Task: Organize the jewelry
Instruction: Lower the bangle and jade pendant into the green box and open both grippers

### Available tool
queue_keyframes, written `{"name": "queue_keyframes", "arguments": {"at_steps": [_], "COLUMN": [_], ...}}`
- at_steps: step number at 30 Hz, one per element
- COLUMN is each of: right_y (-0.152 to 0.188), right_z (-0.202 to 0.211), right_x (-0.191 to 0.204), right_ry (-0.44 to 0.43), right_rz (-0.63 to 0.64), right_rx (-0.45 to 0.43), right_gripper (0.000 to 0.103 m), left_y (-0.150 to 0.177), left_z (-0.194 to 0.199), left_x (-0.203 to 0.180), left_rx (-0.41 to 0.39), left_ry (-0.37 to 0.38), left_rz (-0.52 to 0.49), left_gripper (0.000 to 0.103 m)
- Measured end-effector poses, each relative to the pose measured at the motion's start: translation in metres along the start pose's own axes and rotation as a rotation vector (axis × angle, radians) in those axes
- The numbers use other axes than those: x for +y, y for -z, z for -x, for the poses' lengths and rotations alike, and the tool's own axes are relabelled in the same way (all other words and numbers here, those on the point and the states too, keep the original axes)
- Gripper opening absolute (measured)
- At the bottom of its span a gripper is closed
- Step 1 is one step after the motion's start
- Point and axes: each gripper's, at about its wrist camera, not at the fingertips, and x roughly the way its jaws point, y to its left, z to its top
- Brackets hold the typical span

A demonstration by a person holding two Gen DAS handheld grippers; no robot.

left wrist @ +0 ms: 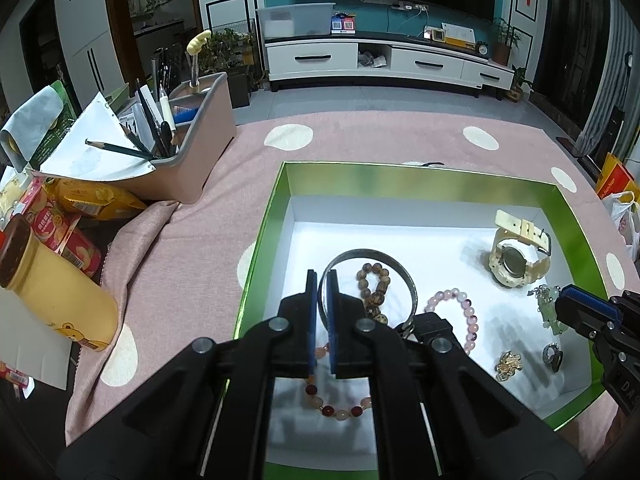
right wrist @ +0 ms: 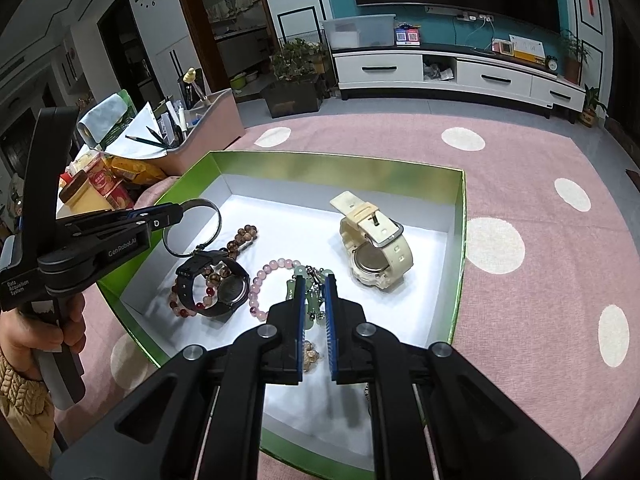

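The thin silver metal bangle (left wrist: 372, 254) has its near rim pinched between the pads of the left gripper (left wrist: 322, 276), whose jaws are closed down to a sliver. The pale green jade charm on a short chain (right wrist: 314, 304) lies between the narrowly set jaws of the right gripper (right wrist: 313, 280), which look clamped on it, though contact at the pads is hard to see.

Both pieces are inside the shallow green cardboard box with a white floor (left wrist: 280, 184). Just right of the left gripper lie a string of brown wooden beads (left wrist: 374, 276) and a pink bead bracelet (left wrist: 468, 308). Beneath it are a red-and-peach bead bracelet (left wrist: 340, 412) and a black wristwatch (right wrist: 224, 288). Beyond the right gripper rests a cream wristwatch (right wrist: 376, 248).

No jewelry shows on the pink dotted tablecloth (left wrist: 360, 140), so gathering seems finished. The pieces overlap, so what is left is probably spacing them out.
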Motion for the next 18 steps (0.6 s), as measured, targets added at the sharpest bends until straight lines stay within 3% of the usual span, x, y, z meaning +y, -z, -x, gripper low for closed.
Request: {"name": "queue_keyframes", "arguments": {"at_steps": [18], "right_y": [-0.0008], "right_z": [-0.0091], "right_x": [-0.0028], "right_ry": [0.007], "right_rz": [-0.008], "right_rx": [0.036], "right_gripper": [0.009], "left_y": [0.0017], "left_z": [-0.0074], "left_x": [-0.0013], "left_rx": [0.030], "left_ry": [-0.012], "left_rz": [-0.015], "left_gripper": [0.005]}}
